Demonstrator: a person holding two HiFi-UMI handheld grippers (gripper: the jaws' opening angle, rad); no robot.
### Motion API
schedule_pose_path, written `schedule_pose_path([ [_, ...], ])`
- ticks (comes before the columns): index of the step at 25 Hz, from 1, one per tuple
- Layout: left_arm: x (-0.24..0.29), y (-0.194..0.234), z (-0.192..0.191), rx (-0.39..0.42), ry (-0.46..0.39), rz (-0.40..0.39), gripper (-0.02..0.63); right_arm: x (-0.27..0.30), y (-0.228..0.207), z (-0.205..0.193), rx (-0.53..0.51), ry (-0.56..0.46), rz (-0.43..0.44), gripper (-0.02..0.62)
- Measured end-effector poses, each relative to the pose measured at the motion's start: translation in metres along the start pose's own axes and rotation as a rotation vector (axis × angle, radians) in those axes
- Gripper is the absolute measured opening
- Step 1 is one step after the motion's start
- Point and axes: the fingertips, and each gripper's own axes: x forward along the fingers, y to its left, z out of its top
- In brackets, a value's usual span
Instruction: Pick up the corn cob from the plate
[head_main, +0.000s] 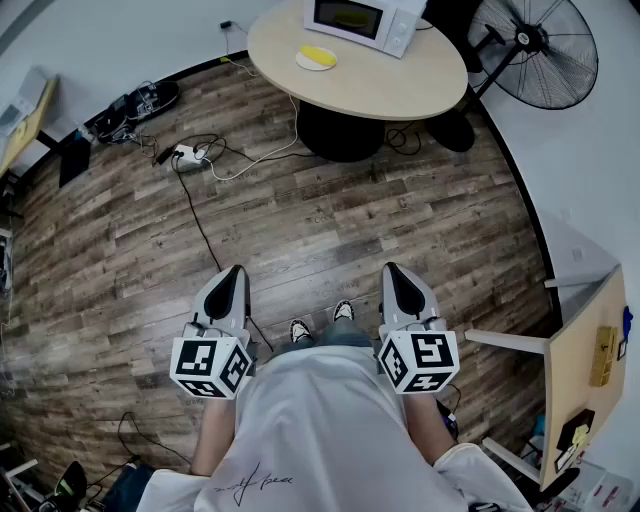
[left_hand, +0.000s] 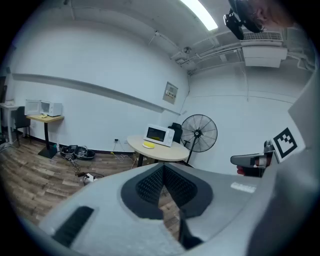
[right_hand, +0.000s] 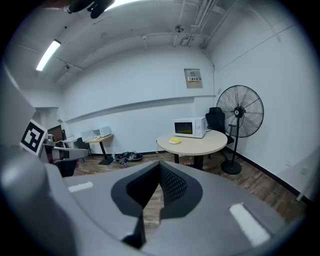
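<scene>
The short yellow corn cob (head_main: 318, 55) lies on a small white round plate (head_main: 304, 64) near the edge of a round beige table (head_main: 400, 88), just beside a white microwave oven (head_main: 360, 20); a black pedestal fan (head_main: 535, 48) stands off to the table's side; the table is well apart from the person, across a stretch of brown wood-plank floor (head_main: 300, 230); the grey left gripper (head_main: 236, 272) and the grey right gripper (head_main: 390, 268) are held side by side in front of the body, both pointing toward the table and slightly downward; each has its jaws drawn together at the tips with nothing between them; the approach is not yet begun, and the jaws must part before any grasp; the cob is probably light and stiff, with a bumpy, rounded surface that may roll or slip under a pinch; the best hold is likely across its middle, jaws square to its long axis, closing gently so the plate does not slide
</scene>
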Motion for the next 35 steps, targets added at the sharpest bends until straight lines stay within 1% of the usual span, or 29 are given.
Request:
schedule_pose_path([
  [5,-0.001,0.003,0.031,0.032,-0.064,-0.014,-0.008,-0.004,0.007,0.033,-0.016,-0.067,0.014,0.008],
  [12,-0.014,0.013,0.065,0.028,-0.146,-0.012,-0.008,-0.006,0.028,0.067,-0.035,-0.144,0.051,0.007],
  [14,-0.014,0.014,0.071,0.042,-0.151,-0.015,-0.008,-0.006,0.033,0.072,-0.015,-0.138,0.086,0.011],
  [16,-0.011,0.014,0.075,0.049,-0.149,-0.017,-0.008,-0.004,0.039,0.074,0.014,-0.11,0.138,0.012],
  [18,-0.007,0.015,0.078,0.033,-0.156,-0.021,-0.008,-0.001,0.042,0.079,0.02,-0.101,0.169,0.012],
  [20,-0.002,0.015,0.084,0.014,-0.17,-0.03,-0.006,0.005,0.041,0.085,-0.009,-0.112,0.155,0.011],
  [23,0.008,0.018,0.097,0.018,-0.199,-0.034,-0.006,0.025,0.035,0.092,-0.043,-0.122,0.119,0.011],
  [27,0.036,0.022,0.109,0.054,-0.185,-0.009,-0.003,0.056,0.027,0.101,0.008,-0.121,0.141,0.002],
  [30,0.062,0.024,0.116,0.092,-0.161,-0.015,-0.001,0.079,0.023,0.11,0.03,-0.105,0.175,0.007],
  [35,0.108,0.031,0.132,0.098,-0.139,-0.016,0.0,0.123,0.001,0.132,0.036,-0.105,0.172,0.011],
])
